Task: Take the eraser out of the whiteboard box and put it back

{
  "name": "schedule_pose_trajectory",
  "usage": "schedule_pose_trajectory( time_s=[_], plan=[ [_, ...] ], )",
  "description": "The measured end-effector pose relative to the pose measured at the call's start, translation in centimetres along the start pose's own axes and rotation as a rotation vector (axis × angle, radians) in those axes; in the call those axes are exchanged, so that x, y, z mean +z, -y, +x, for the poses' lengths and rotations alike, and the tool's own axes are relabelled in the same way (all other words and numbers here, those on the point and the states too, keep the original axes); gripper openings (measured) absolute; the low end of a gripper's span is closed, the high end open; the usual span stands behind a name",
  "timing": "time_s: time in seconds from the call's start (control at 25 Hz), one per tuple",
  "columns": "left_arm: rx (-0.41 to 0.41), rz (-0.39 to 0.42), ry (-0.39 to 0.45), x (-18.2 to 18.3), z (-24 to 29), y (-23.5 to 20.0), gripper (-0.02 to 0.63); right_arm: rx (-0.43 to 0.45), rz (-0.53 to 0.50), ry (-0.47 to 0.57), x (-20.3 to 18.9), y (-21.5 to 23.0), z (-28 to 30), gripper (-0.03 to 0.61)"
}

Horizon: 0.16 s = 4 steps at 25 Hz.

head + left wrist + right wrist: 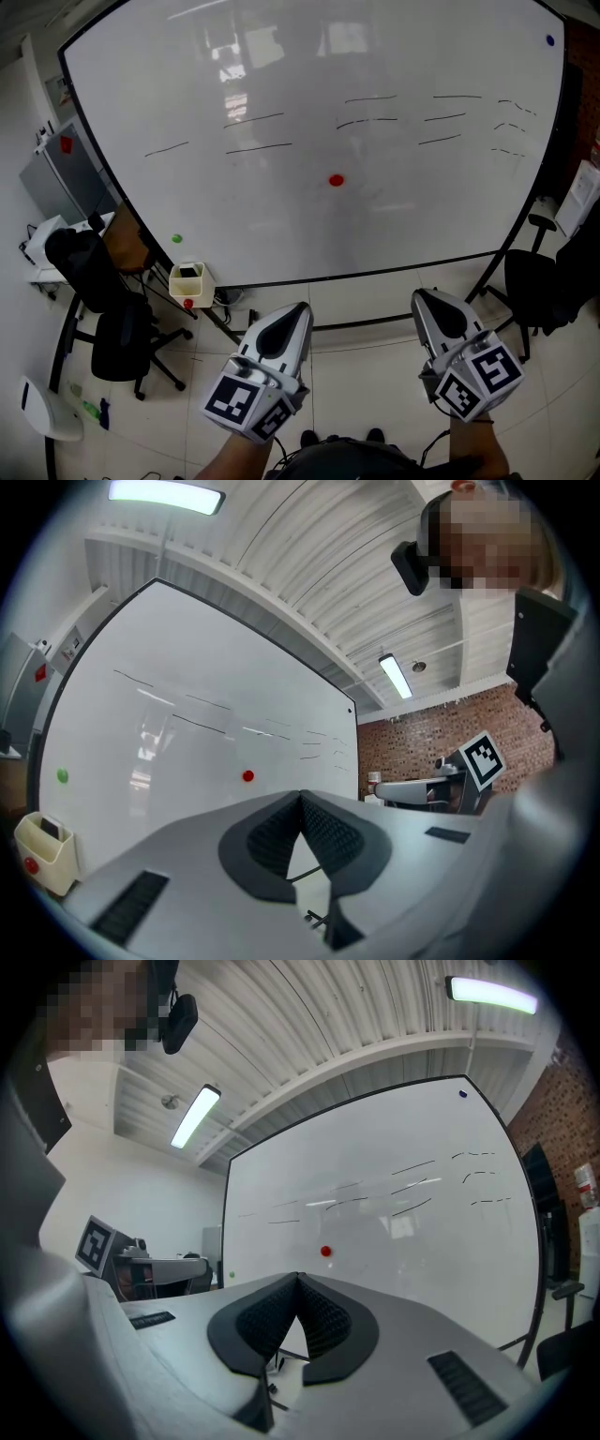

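Head view, with both gripper views. A whiteboard (375, 234) on a wheeled stand is faced by the person, and short dark pen strokes (253, 120) are seen across its upper half. A red magnet (336, 180) is fixed near the board's centre and a green magnet (176, 239) toward its 8 o'clock edge. The cream whiteboard box (190, 284) is hung at the board's lower left corner, at roughly 9 o'clock from the left gripper (298, 309); a dark block, taken to be the eraser (188, 272), is seated inside it, and a small red dot is seen on its front. The left gripper is held level and well apart from the box, its jaws pressed together with nothing between them. The right gripper (419, 298) is held beside it at 3 o'clock, jaws likewise closed and empty. A black office chair (112, 328) is placed at 7 o'clock from the box.
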<state>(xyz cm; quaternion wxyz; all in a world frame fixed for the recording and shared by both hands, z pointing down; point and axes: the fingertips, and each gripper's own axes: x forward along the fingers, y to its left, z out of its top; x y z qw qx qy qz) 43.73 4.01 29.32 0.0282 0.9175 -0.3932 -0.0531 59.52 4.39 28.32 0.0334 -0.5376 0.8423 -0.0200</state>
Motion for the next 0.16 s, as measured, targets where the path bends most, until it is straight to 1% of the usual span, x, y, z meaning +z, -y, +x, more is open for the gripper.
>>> schedule_pose_trajectory(
  time_s=[0.16],
  plan=[
    [-0.006, -0.004, -0.001, 0.02, 0.00, 0.37, 0.023, -0.006, -0.001, -0.008, -0.13, 0.13, -0.21, 0.017]
  ],
)
